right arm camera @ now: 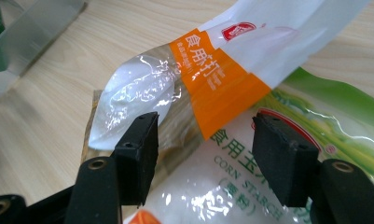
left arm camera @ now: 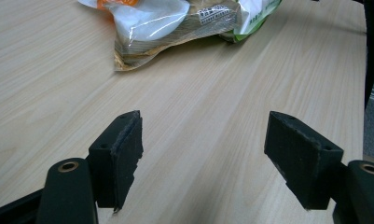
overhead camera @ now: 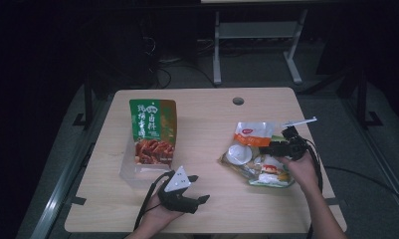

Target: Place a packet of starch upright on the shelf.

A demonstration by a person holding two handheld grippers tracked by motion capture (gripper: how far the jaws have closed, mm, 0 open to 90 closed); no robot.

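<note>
White-and-orange pouch [overhead camera: 251, 135] lies at table's 3 o'clock side atop corn starch bag [overhead camera: 272, 175], long axis running 12 to 6 o'clock in high view. Right gripper [overhead camera: 266, 148] points toward 9 o'clock over the pouch, jaws spread on either side of its orange band, pads not pressing. Left gripper [overhead camera: 199, 189] rests at 6 o'clock edge, jaws wide, empty. Green snack bag [overhead camera: 152, 130] leans in clear container [overhead camera: 129, 169] at 9 o'clock. Light wooden table [overhead camera: 207, 114]; dark room behind.
</note>
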